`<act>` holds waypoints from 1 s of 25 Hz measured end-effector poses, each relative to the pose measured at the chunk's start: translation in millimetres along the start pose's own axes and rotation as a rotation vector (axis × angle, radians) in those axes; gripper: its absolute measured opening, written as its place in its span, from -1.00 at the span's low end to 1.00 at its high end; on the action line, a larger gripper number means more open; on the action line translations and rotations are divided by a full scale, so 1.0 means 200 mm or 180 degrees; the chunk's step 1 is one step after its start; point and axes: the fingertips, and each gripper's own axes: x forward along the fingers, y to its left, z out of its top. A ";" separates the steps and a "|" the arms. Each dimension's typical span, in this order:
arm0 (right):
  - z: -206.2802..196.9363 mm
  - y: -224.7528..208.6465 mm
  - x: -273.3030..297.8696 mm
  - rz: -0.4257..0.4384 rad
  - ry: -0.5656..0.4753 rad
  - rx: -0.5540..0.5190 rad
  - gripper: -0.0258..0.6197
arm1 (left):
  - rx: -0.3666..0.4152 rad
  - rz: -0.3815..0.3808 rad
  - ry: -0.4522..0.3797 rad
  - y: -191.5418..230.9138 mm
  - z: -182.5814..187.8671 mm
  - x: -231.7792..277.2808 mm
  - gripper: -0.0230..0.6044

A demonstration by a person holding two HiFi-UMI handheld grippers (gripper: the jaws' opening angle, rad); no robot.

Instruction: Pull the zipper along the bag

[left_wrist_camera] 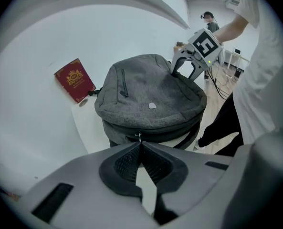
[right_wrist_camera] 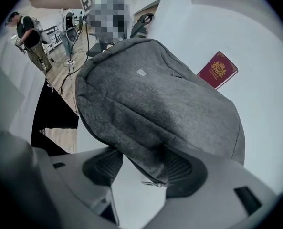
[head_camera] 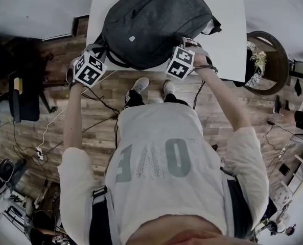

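Table (head_camera: 228, 29): white, upper centre of the head view. It is bare right of the bag, and its near edge lies under both grippers.
Bag (head_camera: 151, 24): grey, lying on the table. Its zipper seam (left_wrist_camera: 160, 134) runs sideways along the near rim.
Right gripper (right_wrist_camera: 141, 157): clasps the bag's rim at lower right, with fabric between its pads.
Left gripper (left_wrist_camera: 140, 143): clenched at the rim's lower left, seemingly nipping the pull (left_wrist_camera: 139, 136).
Book (left_wrist_camera: 75, 80): red, upper left in the left gripper view, well apart from the seam.
Pull: at the left jaw tips. The seam runs on rightward toward the right gripper.
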 end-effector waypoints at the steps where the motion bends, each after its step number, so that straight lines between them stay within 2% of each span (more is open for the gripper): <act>1: 0.00 0.00 0.00 0.0004 0.0006 -0.0002 -0.05 | -0.0044 0.0018 0.0002 -0.01 0.00 0.00 -0.84; 4: -0.01 0.00 0.00 0.0013 0.0078 0.0020 -0.06 | 0.0062 0.0007 0.0055 -0.07 0.00 0.00 -0.84; 6: -0.02 -0.01 0.00 0.0012 0.0113 0.0088 -0.06 | 0.0118 -0.0134 0.0048 -0.14 0.00 -0.02 -0.84; 9: -0.02 -0.02 -0.01 -0.0023 0.0126 0.0208 -0.07 | -0.0074 -0.0363 -0.0070 -0.22 0.02 -0.04 -0.84; 15: -0.03 -0.02 0.00 -0.0004 0.0129 0.0194 -0.09 | -0.0062 -0.0451 -0.0057 -0.43 0.07 0.00 -0.84; 19: -0.03 -0.02 -0.01 0.0035 0.0042 0.0157 -0.09 | -0.0282 -0.0491 -0.0124 -0.49 0.08 0.00 -0.84; 25: -0.02 -0.02 -0.02 0.0217 -0.0130 0.0149 -0.10 | 0.0029 -0.0399 0.0127 -0.57 0.08 0.03 -0.84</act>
